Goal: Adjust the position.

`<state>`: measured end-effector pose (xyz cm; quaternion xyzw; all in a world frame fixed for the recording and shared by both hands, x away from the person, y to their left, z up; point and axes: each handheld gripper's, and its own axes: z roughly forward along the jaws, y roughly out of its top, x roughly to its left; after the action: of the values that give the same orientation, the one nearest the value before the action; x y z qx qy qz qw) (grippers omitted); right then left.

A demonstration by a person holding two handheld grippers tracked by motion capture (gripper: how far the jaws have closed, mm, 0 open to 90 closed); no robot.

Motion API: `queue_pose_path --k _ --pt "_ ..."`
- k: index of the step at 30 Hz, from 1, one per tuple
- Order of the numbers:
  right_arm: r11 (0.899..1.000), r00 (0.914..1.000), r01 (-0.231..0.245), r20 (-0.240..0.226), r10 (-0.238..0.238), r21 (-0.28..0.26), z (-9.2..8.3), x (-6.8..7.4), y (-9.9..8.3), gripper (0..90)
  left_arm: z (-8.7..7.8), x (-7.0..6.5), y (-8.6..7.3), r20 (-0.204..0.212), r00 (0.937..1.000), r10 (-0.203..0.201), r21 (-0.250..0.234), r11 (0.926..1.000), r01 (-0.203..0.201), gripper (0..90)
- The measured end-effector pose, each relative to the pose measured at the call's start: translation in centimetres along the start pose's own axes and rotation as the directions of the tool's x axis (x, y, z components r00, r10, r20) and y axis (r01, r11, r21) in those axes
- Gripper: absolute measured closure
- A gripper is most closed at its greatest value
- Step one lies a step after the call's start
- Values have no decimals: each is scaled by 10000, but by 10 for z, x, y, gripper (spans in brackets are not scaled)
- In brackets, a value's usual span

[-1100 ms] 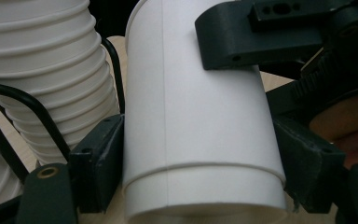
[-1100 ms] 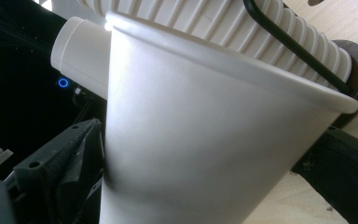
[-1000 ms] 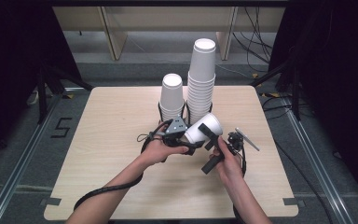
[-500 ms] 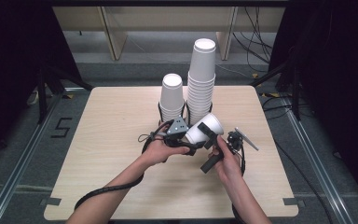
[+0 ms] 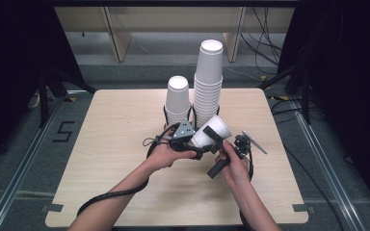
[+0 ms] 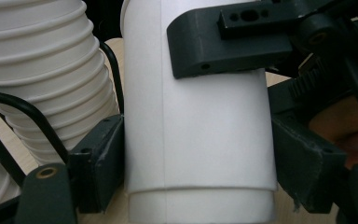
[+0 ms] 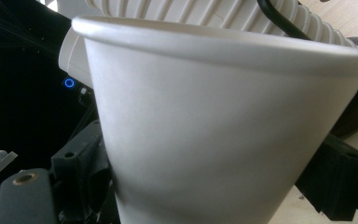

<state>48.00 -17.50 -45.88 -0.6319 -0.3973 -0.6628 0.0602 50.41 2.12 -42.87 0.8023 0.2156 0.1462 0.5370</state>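
Both grippers clamp one white paper cup (image 5: pixel 211 131) above the table (image 5: pixel 101 159) before the tall stack (image 5: pixel 207 86) — the left gripper (image 5: pixel 192 144) near its base, the right gripper (image 5: pixel 219 139) higher — probably to separate nested cups.

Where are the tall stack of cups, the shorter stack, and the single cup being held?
tall stack (image 5: pixel 208 82), high view, its ribbed side.
shorter stack (image 5: pixel 178 98), high view, the top cup's wall.
single cup (image 6: pixel 196 135), left gripper view, mid-wall between the jaws.
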Motion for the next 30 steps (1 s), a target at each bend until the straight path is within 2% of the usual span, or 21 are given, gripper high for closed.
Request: queue_pose_path --k 2,4,6,9,10,14,18,20,22,24,25,26,28,29,30 --pt "9998 9998 214 7 -214 -60 0 -1 0 160 0 0 0 -1 10000 13 -15 10000 -13 224" --pt "10000 10000 -43 65 43 35 -1 2 0 163 0 0 0 7 10000 30 -12 10000 -30 223" --pt "9997 9997 259 52 -259 -47 -1 1 0 166 0 0 1 0 10000 24 -15 10000 -24 221" --pt "9993 9992 382 67 -382 -35 0 1 0 171 -1 0 1 -13 10000 28 14 10000 -28 217" --pt "10000 10000 48 23 -49 63 -1 3 0 172 -1 0 1 -26 10000 34 15 10000 -34 216" --pt "9998 9998 177 -58 -177 -55 -1 4 0 177 -2 0 2 -36 9999 95 -5 10000 -95 210" --pt "9995 9996 295 2 -295 -70 -1 4 1 182 -1 1 3 67 10000 -38 -138 9999 39 203" --pt "9978 9979 641 0 -641 -162 -2 3 2 183 -2 1 3 19 9999 -143 26 9999 143 137" --pt "9986 9987 513 63 -513 -105 -2 5 3 183 -2 1 2 6 9999 -109 97 9999 109 106" --pt "9964 9965 830 116 -828 -199 -2 4 4 183 -3 0 0 70 10000 -44 214 9998 42 66" --pt "9977 9977 663 171 -661 -143 -3 6 4 183 -4 0 -1 94 10000 -2 250 9997 0 59" --pt "9975 9975 696 165 -694 -151 -3 6 5 184 -4 0 -1 79 10000 -5 220 9998 3 54" --pt "9954 9953 936 261 -930 -194 -3 7 5 184 -6 0 -3 60 10000 24 257 9997 -25 45" --pt "9875 9876 1546 314 -1536 -295 -3 4 6 184 -7 1 -4 64 10000 5 268 9996 -7 45" --pt "9866 9866 1606 336 -1596 -282 -3 5 6 184 -8 1 -5 59 10000 17 283 9996 -18 45"
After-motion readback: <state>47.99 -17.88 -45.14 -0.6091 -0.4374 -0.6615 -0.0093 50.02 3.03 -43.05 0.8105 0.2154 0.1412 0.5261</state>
